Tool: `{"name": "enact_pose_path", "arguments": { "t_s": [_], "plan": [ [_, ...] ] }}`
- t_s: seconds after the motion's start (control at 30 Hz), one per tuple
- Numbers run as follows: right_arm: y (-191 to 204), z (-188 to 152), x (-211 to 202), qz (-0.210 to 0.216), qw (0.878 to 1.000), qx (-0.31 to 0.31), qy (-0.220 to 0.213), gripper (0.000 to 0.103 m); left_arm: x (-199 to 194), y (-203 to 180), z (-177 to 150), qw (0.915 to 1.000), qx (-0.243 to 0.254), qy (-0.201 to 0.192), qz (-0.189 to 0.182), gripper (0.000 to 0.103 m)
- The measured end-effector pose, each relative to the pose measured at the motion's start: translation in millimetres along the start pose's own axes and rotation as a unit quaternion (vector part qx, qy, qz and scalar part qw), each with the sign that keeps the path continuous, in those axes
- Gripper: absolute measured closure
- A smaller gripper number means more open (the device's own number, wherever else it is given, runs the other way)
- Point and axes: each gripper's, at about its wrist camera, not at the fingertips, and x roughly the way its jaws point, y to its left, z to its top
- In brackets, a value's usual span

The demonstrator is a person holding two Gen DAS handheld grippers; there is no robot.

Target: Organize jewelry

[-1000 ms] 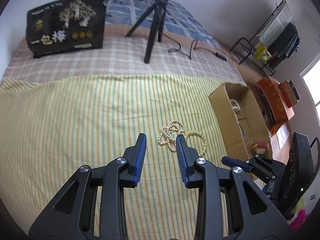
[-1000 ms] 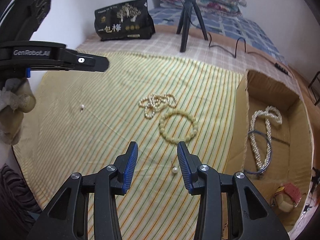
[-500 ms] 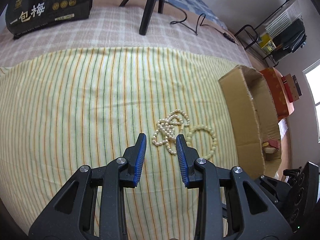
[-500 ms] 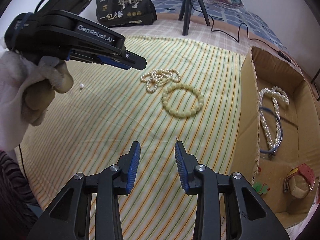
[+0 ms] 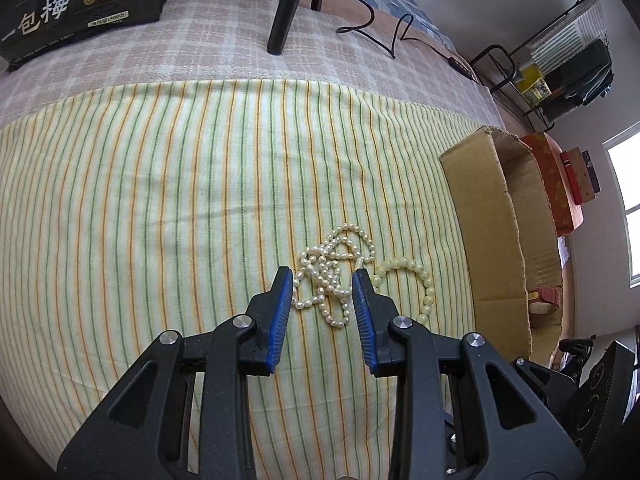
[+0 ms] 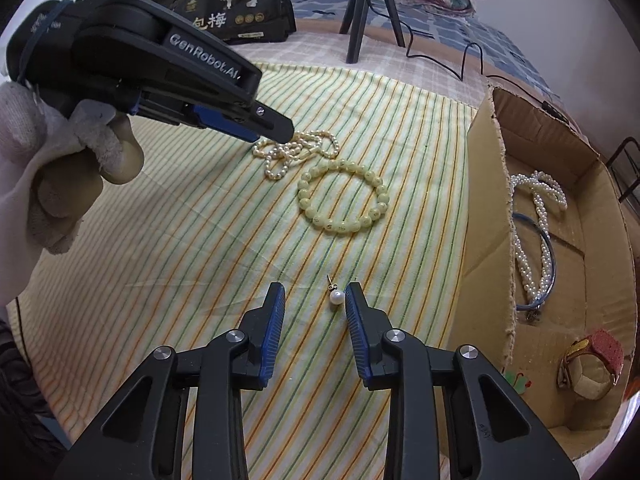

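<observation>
Tangled white pearl necklace (image 5: pixel 330 276) lies on the striped yellow bedsheet (image 5: pixel 160 200), lower centre of the left wrist view, between the fingers of the open left tool (image 5: pixel 320 276). Its heap runs lengthwise away from the tool. Right tool (image 6: pixel 314 294), also open, brackets a single pearl stud earring (image 6: pixel 335 297) low in its own view.

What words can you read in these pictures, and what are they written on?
"GenRobot.AI": on the side of the left tongs, seen from the right camera.
"包梅": big pale characters on the black bag at the far edge of the bed; a stroke like "一" sits before them.
Small print on the bag's pale label strip: too small to read.
Marks on the yellow beads of the bracelet: too small to read.
Faint stamp on the right tongs body: too blurred.
</observation>
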Motion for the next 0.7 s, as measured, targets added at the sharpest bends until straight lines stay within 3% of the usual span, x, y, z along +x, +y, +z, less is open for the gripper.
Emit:
{"name": "enact_pose_path", "arguments": {
  "t_s": [0.23, 0.47, 0.63, 0.7],
  "plan": [
    [1.2, -0.4, 1.0, -0.004, 1.000, -0.003, 0.003, 0.074, 10.0, -7.6, 3.0, 0.9999, 0.009, 0.002, 0.015, 0.073],
    [2.4, 1.4, 5.2, -0.007, 1.000, -0.003, 0.007, 0.074, 21.7, -18.1, 7.0, 0.9957, 0.047, -0.010, 0.079, 0.073],
    [3.3, 0.5, 6.2, -0.009, 1.000, -0.004, 0.009, 0.074, 29.7, -21.1, 7.9, 0.9937, 0.064, -0.014, 0.091, 0.073],
    [3.5, 0.9, 6.8, -0.009, 1.000, -0.003, 0.009, 0.074, 32.0, -24.1, 7.0, 0.9915, 0.078, -0.022, 0.102, 0.081]
  ]
}}
